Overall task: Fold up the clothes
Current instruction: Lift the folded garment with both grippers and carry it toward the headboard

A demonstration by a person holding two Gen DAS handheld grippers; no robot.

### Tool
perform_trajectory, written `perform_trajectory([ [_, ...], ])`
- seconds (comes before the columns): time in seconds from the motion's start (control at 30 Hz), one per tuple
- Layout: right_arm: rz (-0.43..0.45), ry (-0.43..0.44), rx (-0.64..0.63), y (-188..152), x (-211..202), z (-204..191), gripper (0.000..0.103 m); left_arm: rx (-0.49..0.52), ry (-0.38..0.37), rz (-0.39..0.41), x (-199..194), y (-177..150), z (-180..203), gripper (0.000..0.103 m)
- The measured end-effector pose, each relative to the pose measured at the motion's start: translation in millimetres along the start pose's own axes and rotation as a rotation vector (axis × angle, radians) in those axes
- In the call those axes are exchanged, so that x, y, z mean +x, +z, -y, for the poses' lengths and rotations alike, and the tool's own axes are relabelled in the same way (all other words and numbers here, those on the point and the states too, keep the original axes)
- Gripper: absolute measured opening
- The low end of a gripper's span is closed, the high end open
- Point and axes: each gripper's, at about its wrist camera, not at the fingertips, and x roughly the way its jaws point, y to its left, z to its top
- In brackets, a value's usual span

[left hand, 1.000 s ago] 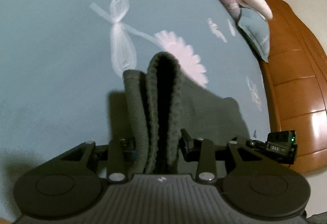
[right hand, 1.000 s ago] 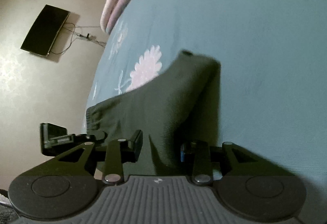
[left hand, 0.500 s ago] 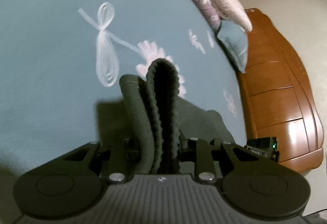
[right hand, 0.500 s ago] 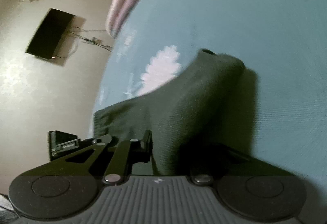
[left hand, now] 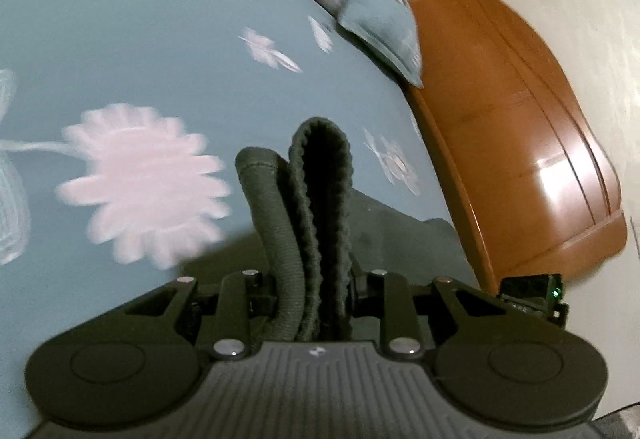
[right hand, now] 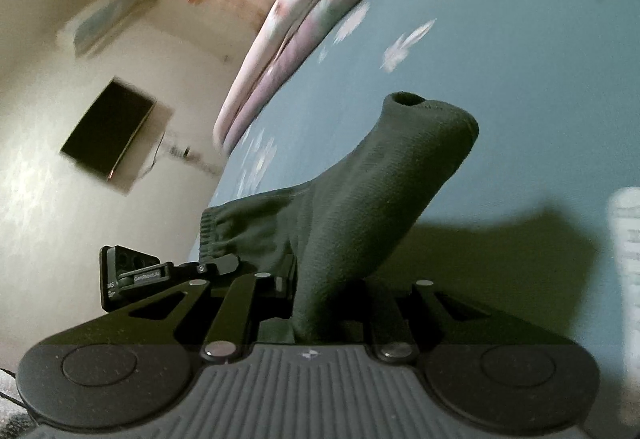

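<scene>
A dark green garment with a ribbed elastic waistband (left hand: 316,199) hangs between both grippers above a teal bedsheet (left hand: 120,19) printed with white flowers. My left gripper (left hand: 312,291) is shut on the bunched waistband, which sticks up between its fingers. My right gripper (right hand: 332,287) is shut on another part of the same garment (right hand: 380,175), whose fabric rises in a thick fold and stretches left toward the other gripper (right hand: 132,275). The right gripper also shows at the lower right of the left wrist view as a black block (left hand: 532,291).
A wooden headboard (left hand: 520,143) borders the bed on the right, with a teal pillow (left hand: 384,27) and a pink-purple quilt (right hand: 288,35) along the bed's far edge. A dark screen (right hand: 108,135) hangs on the cream wall. A white object (right hand: 626,263) lies at the right edge.
Both grippers have lifted and swung with the garment: the flower print slid left in the left view, and more wall and quilt show in the right view. Both grips are unchanged.
</scene>
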Motion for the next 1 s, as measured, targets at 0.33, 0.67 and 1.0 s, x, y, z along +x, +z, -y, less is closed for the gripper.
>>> perform_trajectory([
  [0.33,0.297,-0.140,0.086,-19,-112,45,0.020,0.277,-0.038,-0.240,165,54,116,0.026],
  [0.67,0.552,-0.237,0.130,-8,-161,81,0.023,0.534,-0.061,-0.340,293,88,246,0.026],
  [1.0,0.685,-0.377,0.202,8,-165,112,0.023,0.715,0.001,-0.399,390,84,328,0.025],
])
